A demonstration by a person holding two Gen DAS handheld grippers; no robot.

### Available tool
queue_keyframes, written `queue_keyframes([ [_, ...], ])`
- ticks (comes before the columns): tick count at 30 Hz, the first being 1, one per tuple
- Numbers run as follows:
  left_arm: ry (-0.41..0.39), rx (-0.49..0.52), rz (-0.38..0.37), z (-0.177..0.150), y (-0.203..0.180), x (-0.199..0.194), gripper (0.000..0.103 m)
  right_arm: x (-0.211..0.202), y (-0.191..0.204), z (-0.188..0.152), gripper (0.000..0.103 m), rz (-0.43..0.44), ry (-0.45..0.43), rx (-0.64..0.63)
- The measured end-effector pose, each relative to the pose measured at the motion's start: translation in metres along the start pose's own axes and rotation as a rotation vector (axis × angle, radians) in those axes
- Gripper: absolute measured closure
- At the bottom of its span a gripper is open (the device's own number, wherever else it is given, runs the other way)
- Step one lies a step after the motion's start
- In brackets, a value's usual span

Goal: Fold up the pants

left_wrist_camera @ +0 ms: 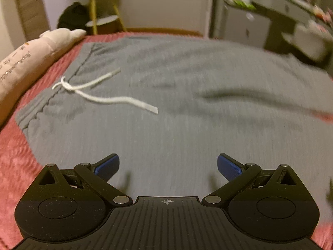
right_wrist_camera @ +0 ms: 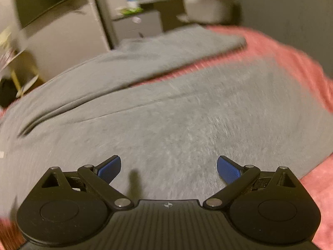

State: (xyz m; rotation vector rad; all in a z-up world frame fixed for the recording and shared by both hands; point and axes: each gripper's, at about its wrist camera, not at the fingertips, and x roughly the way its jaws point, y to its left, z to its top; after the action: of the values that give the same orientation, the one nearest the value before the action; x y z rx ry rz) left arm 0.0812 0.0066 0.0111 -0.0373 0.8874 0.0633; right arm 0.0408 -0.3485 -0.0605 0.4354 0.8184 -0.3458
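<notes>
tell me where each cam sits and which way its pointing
Left wrist: sits on the left gripper, low over the waist end of the grey pants, facing the white drawstring and a yellow stool; only its own open blue fingers show.
Right wrist: sits on the right gripper, low over the two pant legs on the red bedspread, facing a grey cabinet; only its own open fingers show.
Shared: both views show the pants, bedspread and cabinet; no hand shows in either.

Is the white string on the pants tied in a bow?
No, the white string is only crossed near the waistband, and its two loose ends lie flat on the gray pants.
</notes>
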Motion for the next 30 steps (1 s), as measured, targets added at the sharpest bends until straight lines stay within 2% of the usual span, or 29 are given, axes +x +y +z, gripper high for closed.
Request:
queue_keyframes([
  [2,-0.040,-0.060,0.024,0.015,0.002,0.014,0.000,0.013,-0.011,-0.001,0.004,0.022,0.032,0.053],
  [5,-0.099,-0.118,0.056,0.028,0.008,0.036,0.000,0.019,-0.018,0.000,0.004,0.054,0.038,0.060],
  [7,-0.125,-0.156,0.075,0.035,0.016,0.050,0.000,0.025,-0.014,0.008,0.004,0.046,0.103,0.011],
  [8,-0.138,-0.175,0.083,0.038,0.022,0.057,0.000,0.029,-0.008,0.015,0.004,0.035,0.163,-0.038],
  [9,-0.150,-0.193,0.093,0.038,0.027,0.062,0.000,0.032,-0.002,0.029,0.004,0.024,0.229,-0.076],
  [10,-0.164,-0.211,0.106,0.037,0.033,0.067,0.000,0.033,0.002,0.043,0.004,0.040,0.245,-0.085],
  [12,-0.177,-0.238,0.144,0.035,0.043,0.077,0.000,0.029,0.006,0.087,0.004,0.104,0.148,-0.040],
  [14,-0.204,-0.243,0.187,0.033,0.050,0.081,0.000,0.036,0.013,0.130,0.004,0.123,0.067,0.009],
  [16,-0.236,-0.239,0.227,0.030,0.053,0.084,0.000,0.060,0.023,0.175,0.004,0.138,0.014,0.059],
  [18,-0.230,-0.243,0.246,0.027,0.055,0.093,0.000,0.100,0.032,0.219,0.006,0.119,-0.006,0.155],
  [19,-0.201,-0.248,0.256,0.025,0.056,0.100,0.000,0.116,0.034,0.232,0.013,0.112,-0.005,0.197],
  [20,-0.175,-0.248,0.264,0.024,0.055,0.106,0.000,0.135,0.037,0.246,0.025,0.104,-0.004,0.248],
  [22,-0.207,-0.223,0.288,0.019,0.050,0.111,0.000,0.170,0.050,0.269,0.037,0.075,-0.014,0.321],
  [24,-0.225,-0.208,0.308,0.018,0.046,0.111,0.000,0.196,0.063,0.285,0.035,0.062,-0.013,0.383],
  [26,-0.231,-0.213,0.308,0.016,0.047,0.114,0.000,0.218,0.069,0.293,0.008,0.071,-0.014,0.446],
  [28,-0.235,-0.220,0.305,0.016,0.048,0.115,0.000,0.239,0.080,0.296,0.005,0.041,0.009,0.463],
  [30,-0.241,-0.222,0.304,0.014,0.048,0.115,0.000,0.259,0.093,0.293,0.005,-0.055,0.035,0.413],
])
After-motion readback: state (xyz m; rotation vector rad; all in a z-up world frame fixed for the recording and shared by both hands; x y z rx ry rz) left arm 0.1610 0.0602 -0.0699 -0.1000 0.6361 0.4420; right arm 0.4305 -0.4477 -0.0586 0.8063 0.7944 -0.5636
